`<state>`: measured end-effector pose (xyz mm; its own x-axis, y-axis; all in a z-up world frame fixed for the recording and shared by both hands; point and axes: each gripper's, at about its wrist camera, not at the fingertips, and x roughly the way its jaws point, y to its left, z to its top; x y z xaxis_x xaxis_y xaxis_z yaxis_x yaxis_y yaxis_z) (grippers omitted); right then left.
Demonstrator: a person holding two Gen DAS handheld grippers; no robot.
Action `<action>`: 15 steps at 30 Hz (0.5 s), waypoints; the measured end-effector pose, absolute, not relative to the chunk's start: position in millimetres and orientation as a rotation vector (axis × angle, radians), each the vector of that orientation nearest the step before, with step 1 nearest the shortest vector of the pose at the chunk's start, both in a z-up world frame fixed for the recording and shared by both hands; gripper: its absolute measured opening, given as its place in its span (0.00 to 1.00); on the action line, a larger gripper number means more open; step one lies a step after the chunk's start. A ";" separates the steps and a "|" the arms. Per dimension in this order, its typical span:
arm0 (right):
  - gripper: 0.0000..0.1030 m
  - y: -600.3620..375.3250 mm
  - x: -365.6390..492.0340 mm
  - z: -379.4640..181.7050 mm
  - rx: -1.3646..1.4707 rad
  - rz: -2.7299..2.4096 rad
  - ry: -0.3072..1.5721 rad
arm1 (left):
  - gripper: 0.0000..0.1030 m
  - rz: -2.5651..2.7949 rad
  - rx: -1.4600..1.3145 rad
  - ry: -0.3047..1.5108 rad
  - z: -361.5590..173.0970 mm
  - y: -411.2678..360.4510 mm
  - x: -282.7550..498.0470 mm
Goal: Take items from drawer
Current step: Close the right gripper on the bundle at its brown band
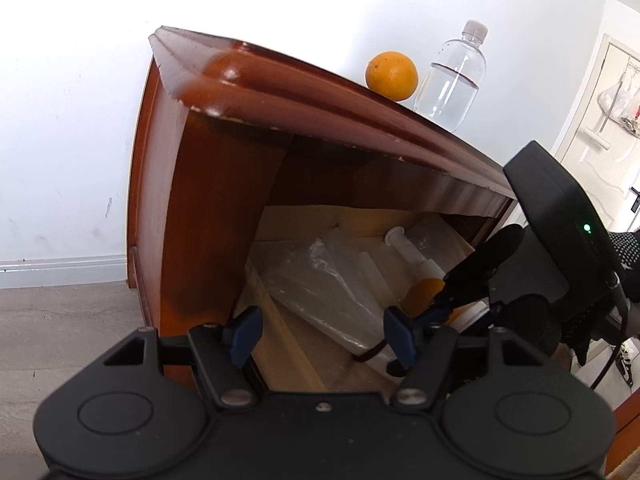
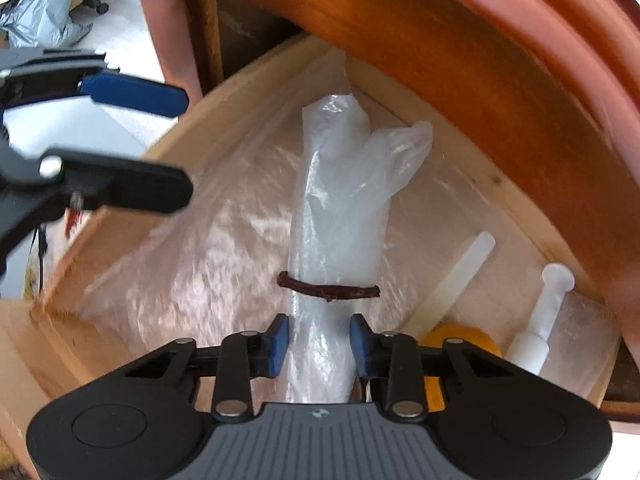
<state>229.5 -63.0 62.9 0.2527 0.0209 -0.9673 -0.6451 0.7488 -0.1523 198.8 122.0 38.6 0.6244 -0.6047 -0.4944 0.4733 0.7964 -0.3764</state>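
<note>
The left gripper (image 1: 320, 334) hangs over the open drawer (image 2: 224, 92), jaws spread and holding nothing. In the drawer, the right gripper (image 2: 319, 346) pinches a rolled plastic bag (image 2: 340, 208) bound by a brown band (image 2: 328, 292). Right of it lie a pale stick (image 2: 456, 280), an orange object (image 2: 460, 336) and a white syringe (image 2: 540, 320).

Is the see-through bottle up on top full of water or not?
Partly full. The bottle stands upright beside the orange on the cabinet top; its waterline sits below the shoulder, with clear air above, and its cap is on.
</note>
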 end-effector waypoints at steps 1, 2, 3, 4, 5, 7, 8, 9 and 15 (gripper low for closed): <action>0.31 -64.9 227.0 63.3 -0.605 0.496 1.256 | 0.66 -0.626 -0.220 0.648 38.6 121.7 199.4; 0.31 -66.9 224.8 64.4 -0.604 0.502 1.270 | 0.66 -0.629 -0.219 0.648 38.8 121.0 199.3; 0.31 -68.2 222.2 65.7 -0.611 0.514 1.287 | 0.66 -0.630 -0.218 0.648 38.9 120.5 199.0; 0.31 -69.5 219.7 67.0 -0.618 0.526 1.304 | 0.66 -0.629 -0.214 0.648 38.9 119.8 198.5; 0.31 -70.8 218.0 68.9 -0.614 0.529 1.316 | 0.66 -0.628 -0.212 0.646 39.1 119.3 198.0; 0.33 -72.1 215.7 75.0 -0.591 0.531 1.319 | 0.66 -0.626 -0.214 0.647 39.1 118.8 198.1; 0.36 -72.3 216.4 77.7 -0.571 0.529 1.316 | 0.66 -0.625 -0.216 0.647 39.1 118.6 198.3; 0.38 -72.5 217.2 80.5 -0.551 0.527 1.313 | 0.66 -0.625 -0.219 0.647 39.1 118.8 198.6; 0.67 -61.8 219.2 79.5 -0.586 0.526 1.227 | 0.66 -0.629 -0.223 0.645 40.5 119.8 198.0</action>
<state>219.2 -61.8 79.5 0.2555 0.0583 -0.9650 -0.6587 0.7411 -0.1296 198.0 119.8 40.5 0.6224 -0.6095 -0.4910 0.4760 0.7928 -0.3808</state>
